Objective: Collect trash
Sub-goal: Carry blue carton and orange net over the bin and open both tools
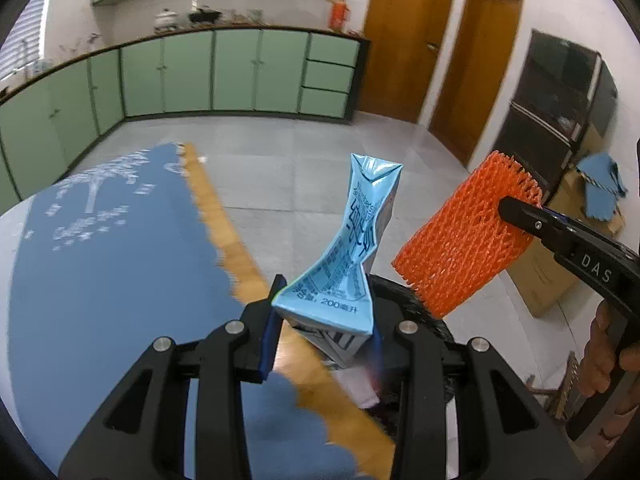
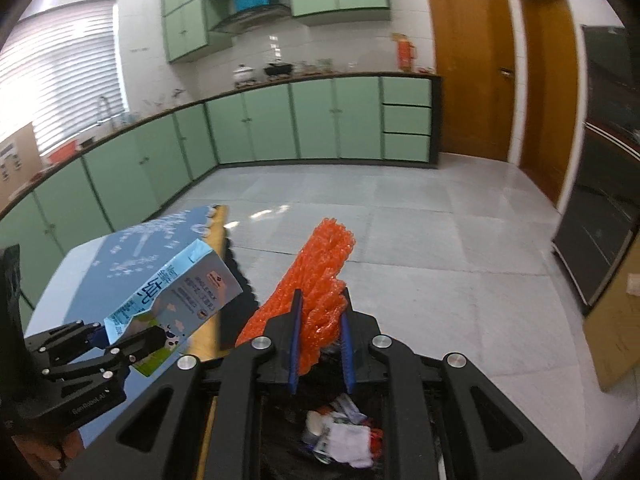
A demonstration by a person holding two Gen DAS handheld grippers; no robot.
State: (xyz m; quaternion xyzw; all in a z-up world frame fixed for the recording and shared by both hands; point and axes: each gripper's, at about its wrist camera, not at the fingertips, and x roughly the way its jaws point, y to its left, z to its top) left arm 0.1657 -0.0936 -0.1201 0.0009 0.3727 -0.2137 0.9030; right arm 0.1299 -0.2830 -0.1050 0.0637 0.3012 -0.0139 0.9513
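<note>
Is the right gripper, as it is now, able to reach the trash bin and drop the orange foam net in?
Probably yes. The right gripper, shut on the orange foam net, hangs right above the open trash bin, and nothing lies between them. The left gripper with its milk carton stays aside.

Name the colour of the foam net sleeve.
Orange foam mesh sleeve; clearest in the left wrist view.

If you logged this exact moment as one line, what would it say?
left gripper: shut on milk carton | right gripper: shut on orange foam net | both above trash bin | nothing dropped yet
</note>
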